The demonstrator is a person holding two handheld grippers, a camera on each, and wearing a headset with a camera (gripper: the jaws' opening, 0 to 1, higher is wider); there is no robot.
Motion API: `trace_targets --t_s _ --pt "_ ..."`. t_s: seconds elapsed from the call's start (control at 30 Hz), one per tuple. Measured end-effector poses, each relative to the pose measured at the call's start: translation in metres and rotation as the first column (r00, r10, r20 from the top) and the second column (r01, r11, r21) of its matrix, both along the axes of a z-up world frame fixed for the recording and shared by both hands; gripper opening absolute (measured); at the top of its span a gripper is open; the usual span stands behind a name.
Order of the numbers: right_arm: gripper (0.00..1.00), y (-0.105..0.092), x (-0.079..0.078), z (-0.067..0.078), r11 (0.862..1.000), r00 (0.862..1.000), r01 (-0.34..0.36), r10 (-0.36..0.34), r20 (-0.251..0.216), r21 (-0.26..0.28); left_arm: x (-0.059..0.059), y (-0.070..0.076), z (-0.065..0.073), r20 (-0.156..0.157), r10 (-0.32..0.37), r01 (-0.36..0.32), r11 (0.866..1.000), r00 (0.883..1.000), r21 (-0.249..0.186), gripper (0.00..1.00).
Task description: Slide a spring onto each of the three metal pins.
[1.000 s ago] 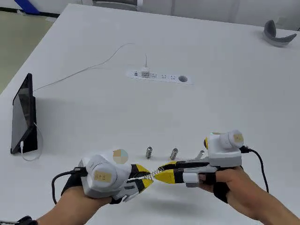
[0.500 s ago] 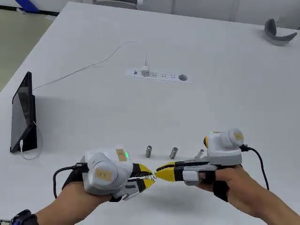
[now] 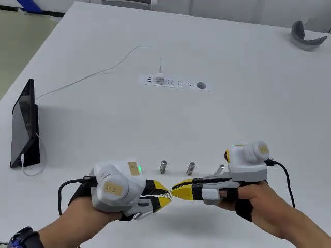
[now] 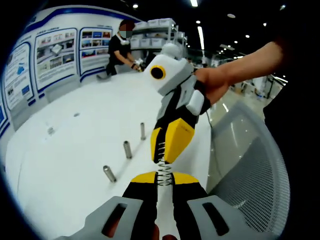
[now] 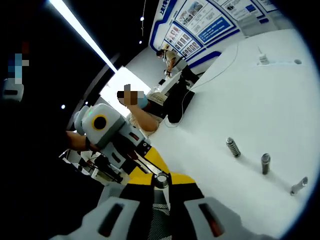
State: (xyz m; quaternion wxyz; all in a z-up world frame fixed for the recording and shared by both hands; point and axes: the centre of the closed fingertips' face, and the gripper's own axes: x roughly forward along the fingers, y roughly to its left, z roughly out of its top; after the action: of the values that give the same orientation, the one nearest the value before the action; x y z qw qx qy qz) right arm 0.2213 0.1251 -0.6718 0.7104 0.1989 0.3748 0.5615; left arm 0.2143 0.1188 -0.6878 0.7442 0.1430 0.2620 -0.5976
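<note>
Left gripper and right gripper meet tip to tip low over the white table, near its front edge, each held in a hand. Spring stretches btwn them. One end is pinched in the left gripper's closed jaws, the other in the right gripper's closed yellow tips. It's held off the table, approx level in head view. In right gripper view the spring's round end sits at that gripper's closed tips, seen end-on.

Three metal pins stand in a row on the table just beyond the grippers: left pin, middle pin, right pin. Right pin looks tilted in head view and sits just beside the right gripper's body. Left pin looks coil-wrapped in right gripper view; the other two are too small to tell.

Farther back is a white power strip w/ a plug in it and a thin cable running off to the left. Tablet stands on edge at the table's left side. Grey curved object lies at the far right corner.
</note>
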Motion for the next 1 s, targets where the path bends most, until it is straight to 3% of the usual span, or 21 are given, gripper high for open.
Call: trace_targets --t_s 0.13,0.2,0.3,0.47,0.53,0.57,0.63,0.73,1.0 --pt "0.12 -0.003 0.000 0.007 0.995 0.995 -0.064 0.069 0.071 -0.078 0.000 -0.005 0.005 -0.036 -0.021 0.019 0.999 0.999 -0.037 0.10" --pt "0.12 -0.004 0.000 0.011 0.985 0.985 -0.111 0.127 0.120 -0.131 0.000 -0.008 0.009 -0.052 -0.032 0.029 0.998 0.998 -0.060 0.10" --pt "0.12 -0.006 -0.001 0.015 0.963 0.962 -0.172 0.209 0.175 -0.207 0.002 -0.012 0.011 -0.073 -0.036 0.030 0.996 0.997 -0.087 0.10" --pt "0.12 -0.011 -0.002 0.024 0.923 0.922 -0.247 0.318 0.220 -0.296 0.000 -0.023 0.019 -0.070 -0.061 0.053 0.992 0.996 -0.113 0.10" --pt "0.12 -0.014 -0.004 0.026 0.895 0.895 -0.281 0.374 0.242 -0.346 -0.001 -0.028 0.022 -0.073 -0.074 0.065 0.990 0.995 -0.125 0.10" --pt "0.12 -0.015 -0.006 0.026 0.875 0.875 -0.302 0.412 0.253 -0.378 -0.002 -0.030 0.023 -0.076 -0.084 0.073 0.989 0.994 -0.130 0.10" --pt "0.12 -0.017 -0.008 0.027 0.849 0.853 -0.325 0.454 0.259 -0.417 -0.003 -0.033 0.023 -0.075 -0.099 0.088 0.987 0.992 -0.134 0.10" --pt "0.12 -0.020 -0.012 0.027 0.799 0.812 -0.361 0.523 0.259 -0.481 -0.006 -0.038 0.024 -0.078 -0.119 0.107 0.984 0.990 -0.139 0.10" --pt "0.12 -0.020 -0.016 0.027 0.727 0.746 -0.407 0.614 0.258 -0.553 -0.009 -0.042 0.025 -0.080 -0.147 0.134 0.980 0.986 -0.147 0.10"
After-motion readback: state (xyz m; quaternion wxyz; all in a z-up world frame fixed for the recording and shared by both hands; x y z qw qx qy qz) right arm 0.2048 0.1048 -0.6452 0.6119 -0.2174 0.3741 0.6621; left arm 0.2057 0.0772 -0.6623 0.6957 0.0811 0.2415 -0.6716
